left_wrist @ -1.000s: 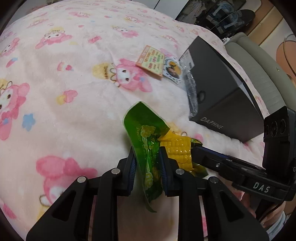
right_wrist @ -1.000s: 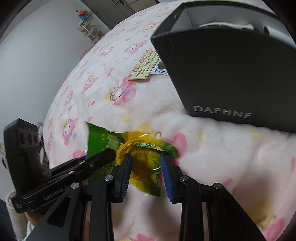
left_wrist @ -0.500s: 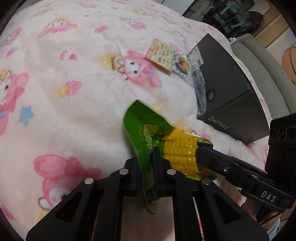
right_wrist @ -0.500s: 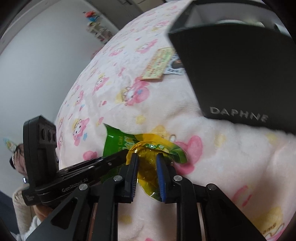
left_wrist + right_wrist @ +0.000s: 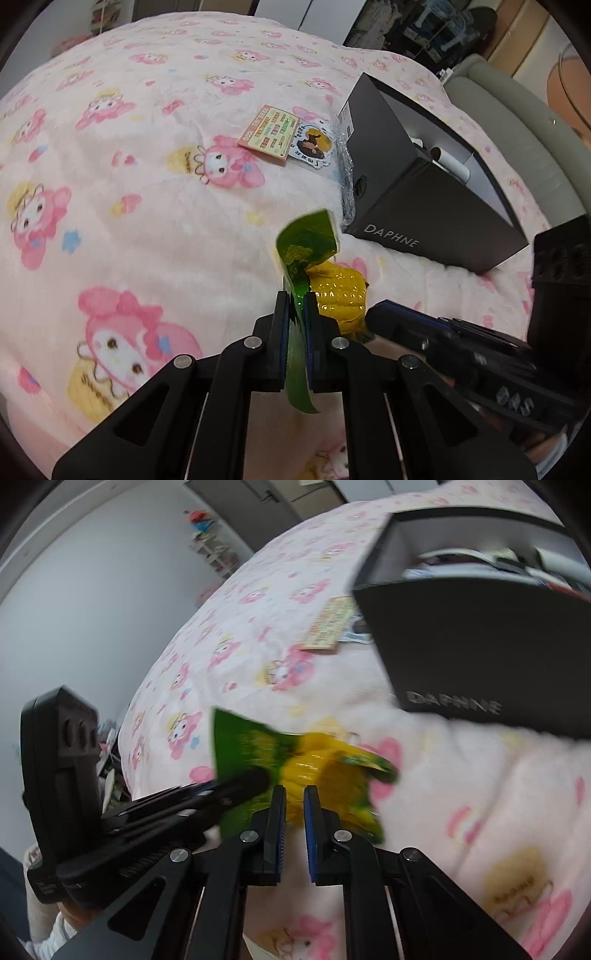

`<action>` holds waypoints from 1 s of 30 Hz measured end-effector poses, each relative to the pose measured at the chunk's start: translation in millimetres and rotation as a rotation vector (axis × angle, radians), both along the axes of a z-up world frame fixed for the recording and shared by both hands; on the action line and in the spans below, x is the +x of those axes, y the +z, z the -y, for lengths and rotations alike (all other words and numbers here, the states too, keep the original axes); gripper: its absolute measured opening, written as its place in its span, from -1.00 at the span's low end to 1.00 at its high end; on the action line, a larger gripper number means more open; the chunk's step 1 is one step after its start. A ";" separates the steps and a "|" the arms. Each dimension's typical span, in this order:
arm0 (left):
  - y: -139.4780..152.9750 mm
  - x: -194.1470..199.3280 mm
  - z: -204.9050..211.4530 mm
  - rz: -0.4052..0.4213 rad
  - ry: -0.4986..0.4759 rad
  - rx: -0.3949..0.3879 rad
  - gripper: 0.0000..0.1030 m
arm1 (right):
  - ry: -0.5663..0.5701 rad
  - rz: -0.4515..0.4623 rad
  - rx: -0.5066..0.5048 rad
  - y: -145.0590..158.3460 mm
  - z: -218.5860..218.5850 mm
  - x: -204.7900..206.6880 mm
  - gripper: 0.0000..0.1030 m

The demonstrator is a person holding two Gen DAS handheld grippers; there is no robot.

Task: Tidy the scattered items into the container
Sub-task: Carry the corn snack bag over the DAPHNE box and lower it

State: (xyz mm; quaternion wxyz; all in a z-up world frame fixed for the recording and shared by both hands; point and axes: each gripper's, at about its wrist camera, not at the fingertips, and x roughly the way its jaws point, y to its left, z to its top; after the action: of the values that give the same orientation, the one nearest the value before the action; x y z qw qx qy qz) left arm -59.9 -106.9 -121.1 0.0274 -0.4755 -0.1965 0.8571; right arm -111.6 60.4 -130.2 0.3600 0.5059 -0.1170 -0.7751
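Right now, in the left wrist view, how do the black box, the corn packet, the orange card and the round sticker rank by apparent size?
1. Black cardboard DAPHNE box.
2. Green-and-yellow plastic corn packet, though nearness to the camera inflates it.
3. Orange printed card.
4. Round white-edged sticker, close to the card; unsure.

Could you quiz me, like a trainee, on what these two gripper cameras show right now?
1. True or false: both the left gripper and the right gripper pinch the corn packet.
2. Which word is printed on the black box? A) DAPHNE B) SHOES C) FRAGILE
3. Fill in: the orange card and the round sticker lie on the pink ____.

Key: 1 true; 2 A; 3 blanket.
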 end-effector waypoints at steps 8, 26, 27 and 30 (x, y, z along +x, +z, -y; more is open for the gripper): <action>-19.0 5.5 18.4 0.058 0.066 0.099 -0.89 | -0.022 0.085 -0.011 -19.9 -6.0 -17.5 -0.26; -61.6 -2.8 41.3 0.093 0.127 0.179 -0.74 | -0.064 0.106 -0.050 -44.3 0.7 -27.3 -0.17; -62.9 -2.7 41.1 0.095 0.127 0.178 -0.75 | -0.060 0.108 -0.064 -45.1 2.9 -29.5 -0.17; -63.0 -1.3 39.3 0.096 0.135 0.177 -0.84 | -0.015 0.160 -0.130 -49.8 8.7 -38.7 -0.18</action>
State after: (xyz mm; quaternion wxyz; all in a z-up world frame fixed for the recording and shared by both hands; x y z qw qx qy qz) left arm -61.3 -146.2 -184.1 0.0021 -0.4974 -0.3038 0.8126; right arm -150.4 51.6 -180.0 0.3759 0.5408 -0.1991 -0.7257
